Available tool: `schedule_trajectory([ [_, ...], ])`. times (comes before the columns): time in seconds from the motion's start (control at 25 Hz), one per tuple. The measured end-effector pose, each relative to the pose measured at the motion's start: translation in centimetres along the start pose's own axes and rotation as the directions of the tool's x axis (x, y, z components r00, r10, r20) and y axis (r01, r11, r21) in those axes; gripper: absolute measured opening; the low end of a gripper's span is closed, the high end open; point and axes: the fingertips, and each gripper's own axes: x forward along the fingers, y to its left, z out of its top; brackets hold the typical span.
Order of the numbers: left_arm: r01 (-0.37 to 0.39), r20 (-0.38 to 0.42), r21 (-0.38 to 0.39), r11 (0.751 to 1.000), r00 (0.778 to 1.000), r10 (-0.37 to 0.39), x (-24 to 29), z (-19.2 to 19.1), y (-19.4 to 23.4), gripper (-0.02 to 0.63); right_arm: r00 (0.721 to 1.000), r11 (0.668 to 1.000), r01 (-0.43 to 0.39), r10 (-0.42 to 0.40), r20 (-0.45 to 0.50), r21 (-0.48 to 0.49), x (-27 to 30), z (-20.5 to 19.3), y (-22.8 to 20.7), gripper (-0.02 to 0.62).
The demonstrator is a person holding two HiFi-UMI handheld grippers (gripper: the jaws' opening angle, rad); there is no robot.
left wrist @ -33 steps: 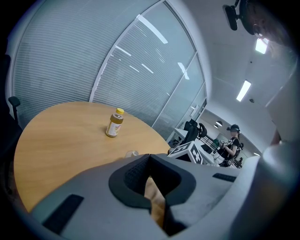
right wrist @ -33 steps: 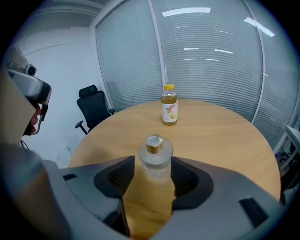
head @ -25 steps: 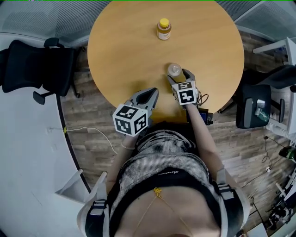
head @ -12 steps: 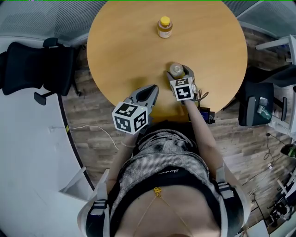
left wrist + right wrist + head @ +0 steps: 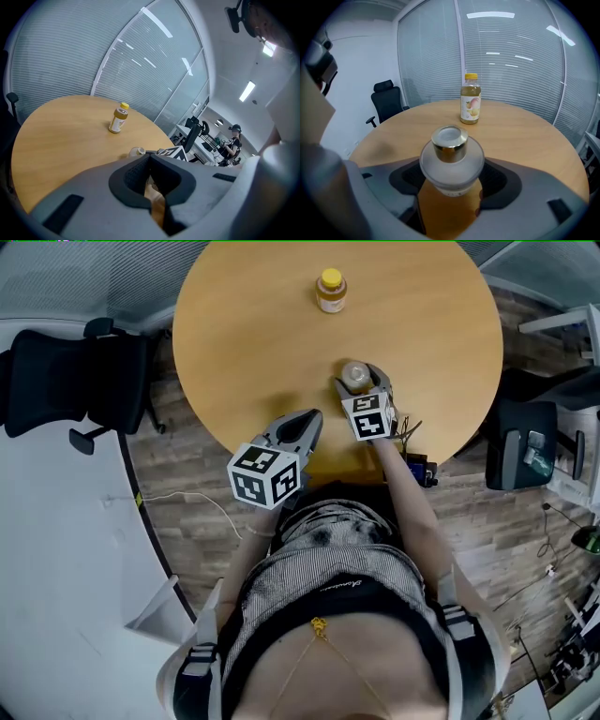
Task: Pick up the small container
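The small container (image 5: 451, 161), a frosted jar with a gold cap, stands between the jaws of my right gripper (image 5: 451, 180). The jaws press its sides, so the gripper is shut on it. In the head view the small container (image 5: 354, 376) sits near the table's front edge, flanked by the right gripper (image 5: 360, 382). I cannot tell whether it is off the table. My left gripper (image 5: 302, 425) hovers at the table's near rim, shut on nothing. In its own view the left gripper (image 5: 150, 161) has its pads meeting.
A juice bottle with a yellow cap (image 5: 329, 291) stands upright at the far side of the round wooden table (image 5: 244, 343); the juice bottle (image 5: 470, 100) is straight ahead of the right gripper. A black office chair (image 5: 66, 376) stands left of the table.
My right gripper moved forward until the small container, which stood just ahead of its fingertips, came between its jaws. The left gripper stayed in place.
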Motion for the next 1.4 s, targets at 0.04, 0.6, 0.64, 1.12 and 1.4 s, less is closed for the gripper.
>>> schedule_trajectory([
  [0.04, 0.000, 0.000, 0.000, 1.000, 1.000, 0.000, -0.01, 0.03, 0.01, 0.020, 1.000, 1.000, 0.006, -0.006, -0.001, -0.011, 0.05, 0.00, -0.06, 0.327],
  [0.6, 0.004, -0.002, -0.017, 1.000, 1.000, -0.004, 0.00, -0.26, 0.22, 0.020, 0.995, 1.000, 0.003, -0.003, 0.100, 0.003, 0.20, 0.17, -0.07, 0.327],
  [0.64, 0.005, -0.003, -0.017, 1.000, 1.000, -0.005, 0.03, -0.28, 0.20, 0.020, 0.995, 1.000, -0.004, 0.002, 0.097, 0.017, 0.22, 0.10, -0.06, 0.327],
  [1.12, 0.004, -0.007, -0.024, 1.000, 1.000, -0.004, 0.08, -0.59, 0.34, 0.020, 0.995, 0.999, 0.006, -0.010, 0.095, 0.041, 0.58, -0.21, -0.16, 0.331],
  [1.4, 0.005, -0.004, -0.021, 1.000, 1.000, -0.005, 0.13, -0.89, 0.06, 0.020, 0.996, 0.999, 0.002, -0.005, 0.090, 0.033, 0.53, -0.48, -0.19, 0.331],
])
